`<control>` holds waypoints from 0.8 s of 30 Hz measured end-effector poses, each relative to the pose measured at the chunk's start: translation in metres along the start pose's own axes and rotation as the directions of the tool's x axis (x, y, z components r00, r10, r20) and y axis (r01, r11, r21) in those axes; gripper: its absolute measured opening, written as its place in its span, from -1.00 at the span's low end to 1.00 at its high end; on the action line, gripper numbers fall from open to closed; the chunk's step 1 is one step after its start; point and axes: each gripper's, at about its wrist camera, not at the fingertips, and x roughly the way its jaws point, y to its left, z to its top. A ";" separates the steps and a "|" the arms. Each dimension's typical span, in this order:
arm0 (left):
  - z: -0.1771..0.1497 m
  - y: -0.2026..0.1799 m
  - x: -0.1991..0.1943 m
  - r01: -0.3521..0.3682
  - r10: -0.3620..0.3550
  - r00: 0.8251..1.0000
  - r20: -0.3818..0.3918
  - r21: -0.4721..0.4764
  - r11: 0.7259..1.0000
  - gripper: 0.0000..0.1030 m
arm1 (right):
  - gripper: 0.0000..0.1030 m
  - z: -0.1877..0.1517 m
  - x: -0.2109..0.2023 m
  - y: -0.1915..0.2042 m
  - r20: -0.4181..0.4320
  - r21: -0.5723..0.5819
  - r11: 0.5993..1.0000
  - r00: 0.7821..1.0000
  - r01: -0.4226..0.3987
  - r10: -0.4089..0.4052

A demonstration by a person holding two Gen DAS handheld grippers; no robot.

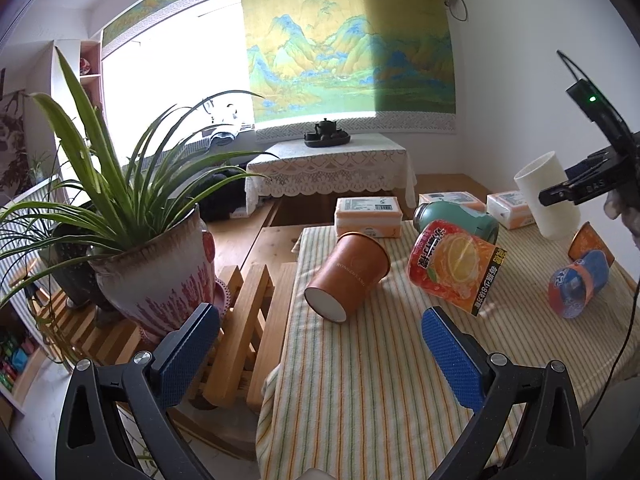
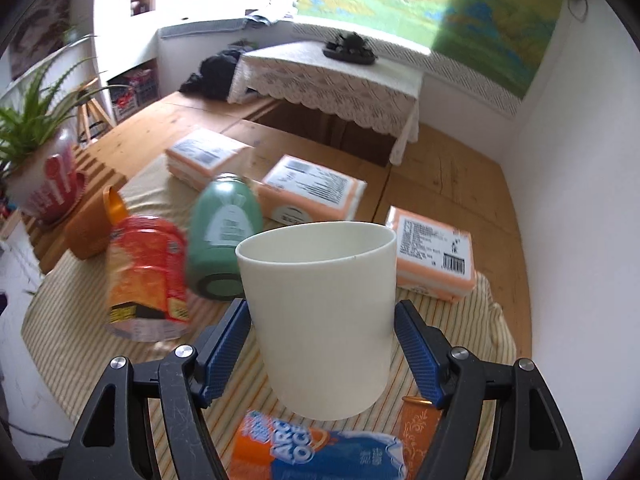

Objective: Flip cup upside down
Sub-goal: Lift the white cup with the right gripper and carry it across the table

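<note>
A plain white cup (image 2: 320, 312) is held in the air above the striped cloth, mouth up and tilted. My right gripper (image 2: 322, 344) is shut on the white cup, one blue pad on each side of its wall. The cup also shows in the left wrist view (image 1: 546, 196) at the right, with the right gripper's black finger across it. My left gripper (image 1: 320, 356) is open and empty, low over the cloth's near left edge. A brown paper cup (image 1: 348, 276) lies on its side just beyond it.
On the striped cloth (image 1: 360, 380) lie an orange drink cup (image 1: 452, 266), a green flask (image 1: 460, 220), a blue and orange cup (image 1: 576, 284) and another brown cup (image 1: 590, 242). Three tissue packs (image 2: 308, 192) lie behind. A potted plant (image 1: 156, 268) stands on a slatted stand at left.
</note>
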 end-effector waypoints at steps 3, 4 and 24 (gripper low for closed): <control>0.000 0.004 -0.007 -0.006 0.006 1.000 0.011 -0.008 1.000 0.99 | 0.36 -0.005 -0.027 0.022 0.032 -0.081 0.997 0.999 -0.016 0.019; -0.001 0.005 -0.010 -0.008 0.008 1.000 0.013 -0.012 1.000 0.99 | 0.36 -0.006 -0.033 0.030 0.038 -0.104 0.994 0.999 -0.022 0.026; -0.020 0.037 -0.049 -0.057 0.058 0.998 0.019 -0.057 0.997 0.99 | 0.36 -0.067 -0.014 0.180 -0.092 -0.506 0.857 0.994 -0.103 0.065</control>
